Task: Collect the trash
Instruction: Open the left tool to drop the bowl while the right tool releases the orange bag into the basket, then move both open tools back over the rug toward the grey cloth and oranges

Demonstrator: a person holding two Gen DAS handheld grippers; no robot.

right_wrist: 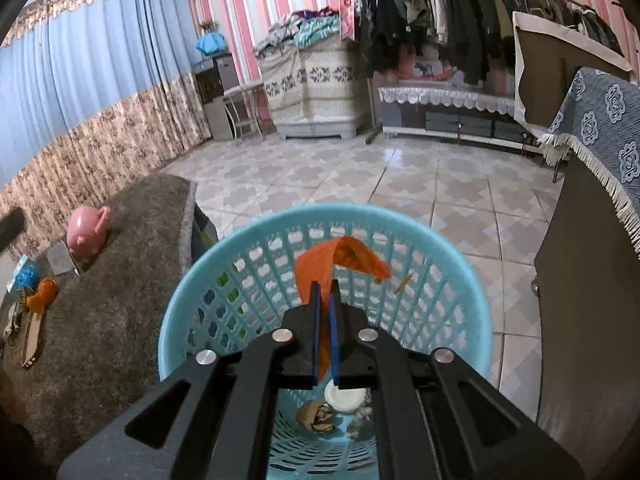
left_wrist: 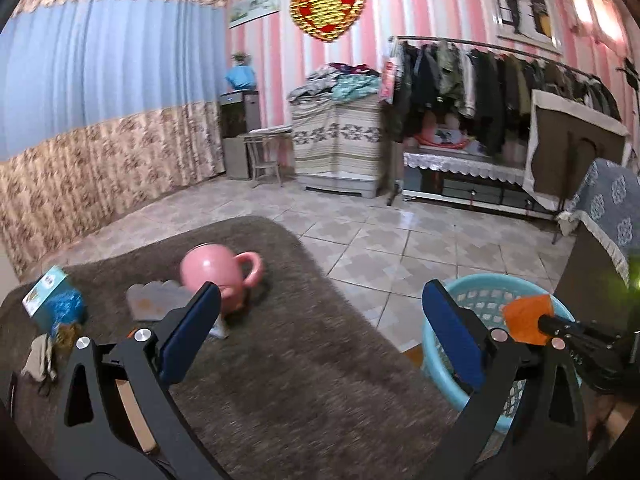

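The right gripper [right_wrist: 325, 286], jaws pressed on an orange wrapper [right_wrist: 340, 260], hangs over the blue basket [right_wrist: 192, 292], so the drop is the step in hand and calls for releasing, while the left gripper [left_wrist: 320, 312] is spread wide and empty above the grey rug [left_wrist: 280, 360]

Your left gripper [left_wrist: 320, 320] is wide open, nothing between the blue pads, angled slightly down and sitting left of the blue basket [left_wrist: 478, 292]. Your right gripper [right_wrist: 325, 296] is directly above that basket, tilted down into it, jaws nearly closed and pinching an orange wrapper [right_wrist: 320, 264] that sticks up past the fingertips.
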